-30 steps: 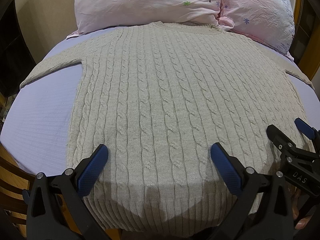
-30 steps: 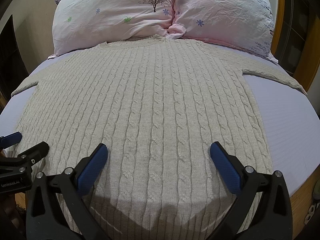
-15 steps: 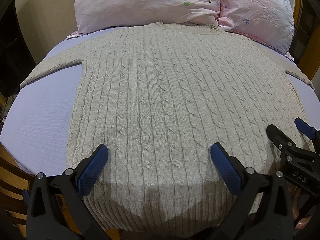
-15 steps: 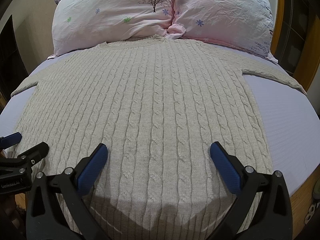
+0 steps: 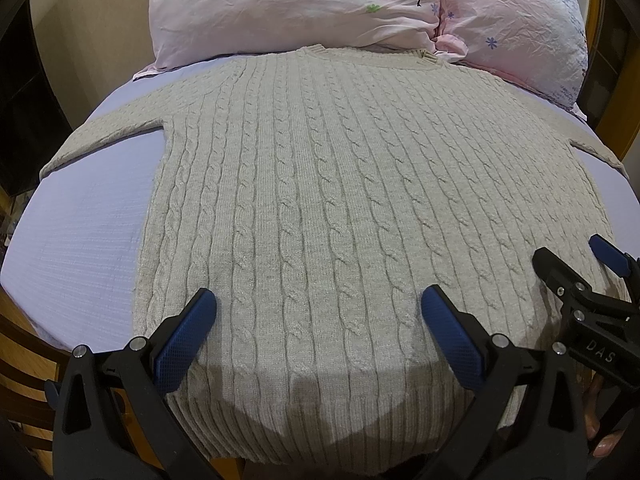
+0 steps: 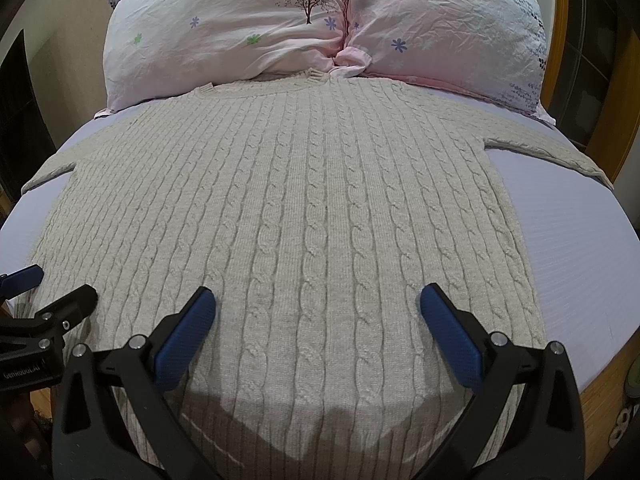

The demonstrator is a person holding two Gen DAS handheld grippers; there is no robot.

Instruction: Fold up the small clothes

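Note:
A beige cable-knit sweater (image 5: pixel 320 208) lies flat on the bed, collar by the pillows, both sleeves spread out sideways; it also shows in the right wrist view (image 6: pixel 288 216). My left gripper (image 5: pixel 318 308) is open and empty, hovering over the hem on the sweater's left half. My right gripper (image 6: pixel 318 306) is open and empty over the hem on the right half. The right gripper also shows at the right edge of the left wrist view (image 5: pixel 576 264). The left gripper shows at the left edge of the right wrist view (image 6: pixel 52 288).
The sweater rests on a lavender bed sheet (image 5: pixel 80 240), also in the right wrist view (image 6: pixel 572 248). Two pink floral pillows (image 6: pixel 248 24) (image 6: pixel 448 20) lie at the head. A wooden bed frame (image 6: pixel 600 392) edges the mattress.

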